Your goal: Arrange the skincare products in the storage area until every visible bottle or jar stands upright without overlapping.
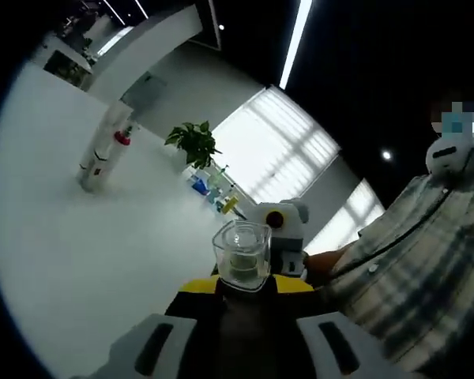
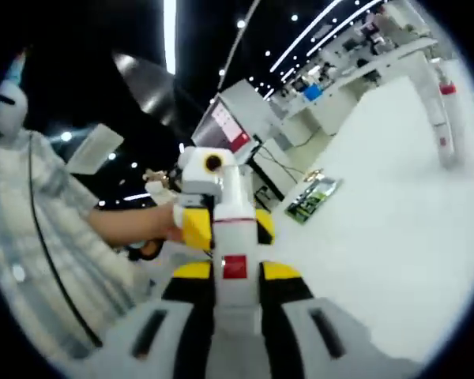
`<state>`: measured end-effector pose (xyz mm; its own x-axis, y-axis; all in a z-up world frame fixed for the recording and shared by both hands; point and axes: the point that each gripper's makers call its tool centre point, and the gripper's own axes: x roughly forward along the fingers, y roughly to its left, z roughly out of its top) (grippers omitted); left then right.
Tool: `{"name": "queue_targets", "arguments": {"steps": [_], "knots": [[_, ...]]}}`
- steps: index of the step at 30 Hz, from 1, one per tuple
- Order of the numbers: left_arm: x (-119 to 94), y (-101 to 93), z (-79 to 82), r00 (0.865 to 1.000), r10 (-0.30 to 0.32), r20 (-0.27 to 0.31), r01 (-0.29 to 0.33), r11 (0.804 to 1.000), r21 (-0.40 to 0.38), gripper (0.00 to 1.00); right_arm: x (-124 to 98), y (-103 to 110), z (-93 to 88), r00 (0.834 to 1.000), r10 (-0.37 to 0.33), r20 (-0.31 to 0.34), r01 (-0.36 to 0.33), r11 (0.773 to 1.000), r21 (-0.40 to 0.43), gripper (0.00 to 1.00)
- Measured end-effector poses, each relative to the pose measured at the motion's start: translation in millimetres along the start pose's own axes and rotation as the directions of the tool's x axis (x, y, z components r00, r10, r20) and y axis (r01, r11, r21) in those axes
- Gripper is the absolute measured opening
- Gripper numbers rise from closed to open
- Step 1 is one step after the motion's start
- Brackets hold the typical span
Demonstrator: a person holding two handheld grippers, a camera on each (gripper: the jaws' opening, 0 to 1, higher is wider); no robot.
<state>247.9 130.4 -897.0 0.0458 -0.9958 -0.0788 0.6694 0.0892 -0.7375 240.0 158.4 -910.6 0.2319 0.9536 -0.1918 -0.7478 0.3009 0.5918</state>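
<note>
Table: white top point(image 1: 71, 260) is lying broad and bare, giving wide room; its far edge is running near the plant point(image 1: 193, 142).
Person: plaid sleeve point(image 1: 411, 260) is crowding one side.
White bottle: right gripper point(image 2: 235, 288) is clenching it point(image 2: 234, 229); tilted, it could slip.
Glass jar: left gripper point(image 1: 241, 304) is grasping it point(image 1: 241, 257); the two could be knocking together.

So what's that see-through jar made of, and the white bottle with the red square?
The jar, held in the left gripper, looks like clear glass or hard clear plastic: you can see through its thick, shiny walls to a pale filling. Which of the two, I can't tell. The white bottle, held in the right gripper, looks like smooth, opaque plastic with a soft sheen.
</note>
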Motion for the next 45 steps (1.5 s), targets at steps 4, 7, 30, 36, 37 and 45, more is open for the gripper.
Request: {"name": "queue_targets", "arguments": {"steps": [4, 7, 30, 36, 37, 45], "knots": [[0.8, 0.5, 7.5, 0.999, 0.004, 0.046, -0.003, 1.000, -0.022, 0.24, -3.7, -3.3, 8.0, 0.999, -0.011, 0.046, 0.012, 1.000, -0.009, 0.19], [0.9, -2.2, 10.1, 0.997, -0.004, 0.078, 0.007, 0.999, -0.035, 0.24, -5.5, -2.7, 12.5, 0.997, -0.004, 0.071, 0.005, 1.000, -0.007, 0.19], [-6.0, -23.8, 7.1, 0.978, -0.108, 0.181, 0.118, 0.992, -0.049, 0.21, -2.1, 24.6, 11.1, 0.982, 0.170, 0.084, -0.182, 0.970, 0.160, 0.20], [-8.6, -20.7, -0.7, 0.988, -0.074, 0.133, 0.077, 0.997, -0.016, 0.19, 0.3, 17.7, -2.3, 0.992, 0.125, -0.010, -0.124, 0.988, 0.089, 0.23], [-9.4, -20.3, -0.9, 0.988, -0.074, 0.136, 0.077, 0.997, -0.017, 0.19, -0.1, 15.5, -2.4, 0.994, 0.104, -0.018, -0.103, 0.993, 0.058, 0.29], [-2.7, -21.3, -2.3, 0.988, -0.083, 0.130, 0.084, 0.996, -0.003, 0.19, -11.2, 12.5, 6.5, 0.995, 0.096, -0.003, -0.095, 0.993, 0.076, 0.38]]}}
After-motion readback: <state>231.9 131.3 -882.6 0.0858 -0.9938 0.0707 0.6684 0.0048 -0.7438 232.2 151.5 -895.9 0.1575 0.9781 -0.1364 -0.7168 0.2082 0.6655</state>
